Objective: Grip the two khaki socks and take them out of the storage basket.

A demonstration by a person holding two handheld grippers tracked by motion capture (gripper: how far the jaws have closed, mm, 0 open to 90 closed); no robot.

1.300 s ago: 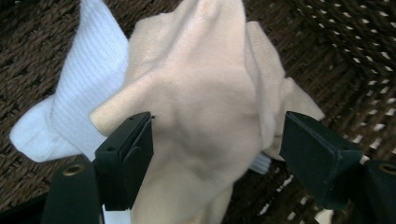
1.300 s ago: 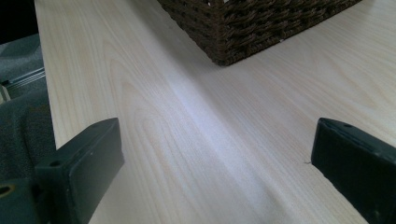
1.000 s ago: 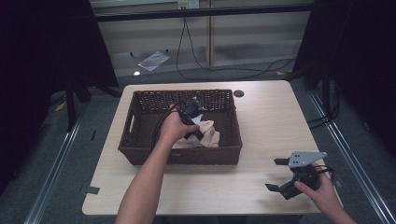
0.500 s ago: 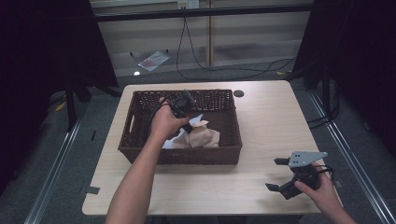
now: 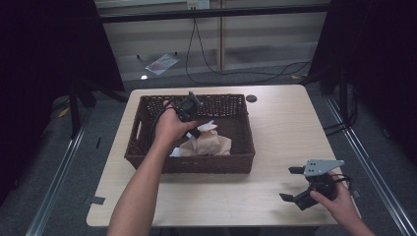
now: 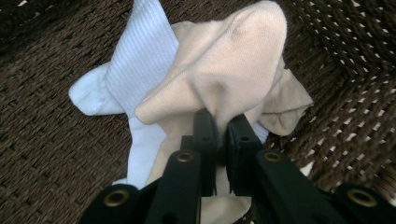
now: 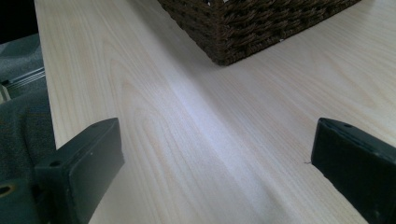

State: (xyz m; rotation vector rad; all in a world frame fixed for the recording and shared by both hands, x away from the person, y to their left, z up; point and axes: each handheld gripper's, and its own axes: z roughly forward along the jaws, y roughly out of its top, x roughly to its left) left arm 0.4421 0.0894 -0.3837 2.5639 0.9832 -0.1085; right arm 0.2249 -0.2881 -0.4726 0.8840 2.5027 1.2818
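Here my left gripper (image 6: 222, 122) pinches the beige sock (image 6: 224, 74) in the basket (image 5: 147, 110), toe pointing away; my right gripper (image 5: 295, 184) gapes wide over the surface (image 7: 196, 140).

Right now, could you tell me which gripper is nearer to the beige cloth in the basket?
Left. The left gripper is shut on the beige cloth inside the basket; the right gripper is open above the table, outside the basket.
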